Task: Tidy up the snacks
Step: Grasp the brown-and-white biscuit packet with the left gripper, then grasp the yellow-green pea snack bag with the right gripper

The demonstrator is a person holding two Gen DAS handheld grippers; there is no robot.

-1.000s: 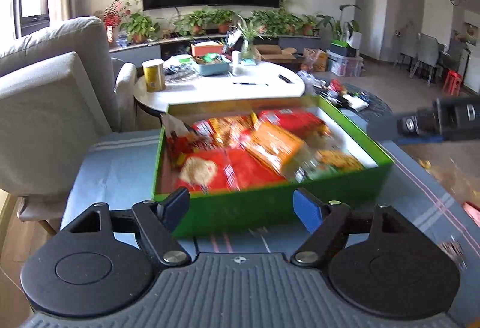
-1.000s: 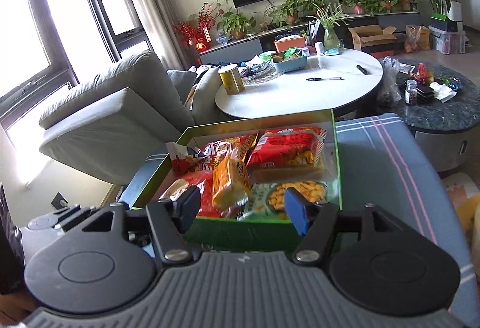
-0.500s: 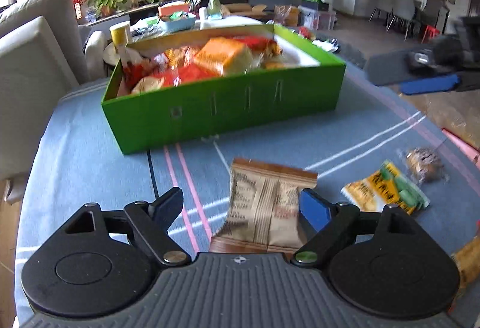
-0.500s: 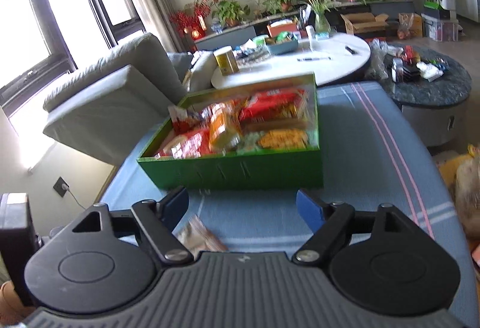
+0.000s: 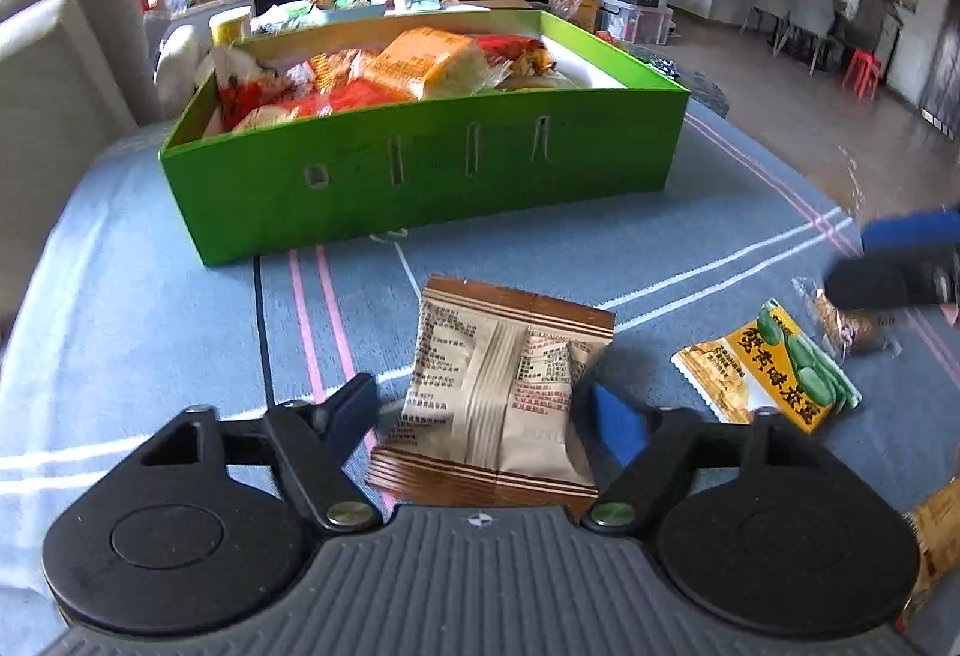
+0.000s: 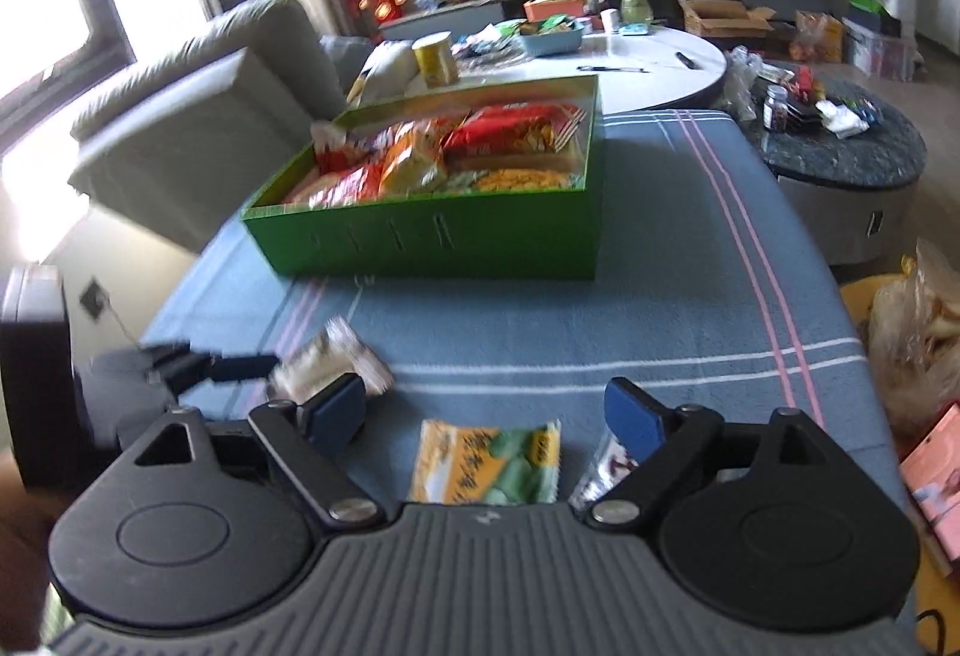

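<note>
Blue striped tablecloth (image 5: 150, 308); green box (image 5: 432, 176), brown packet (image 5: 498, 386), yellow packet (image 5: 768, 374).

Little can be read. The yellow packet (image 5: 774, 377), lying on the bench well in front of the green box (image 5: 432, 170) and to its right, carries large dark Chinese characters beside pictured green beans. The brown packet (image 5: 498, 392), nearer the box's front wall, shows blocks of fine print, part red, too small to read.

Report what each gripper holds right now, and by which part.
Nothing is held. The left gripper, its jaws just closing, straddles the brown packet; the open right gripper hangs over the yellow-green packet.
</note>
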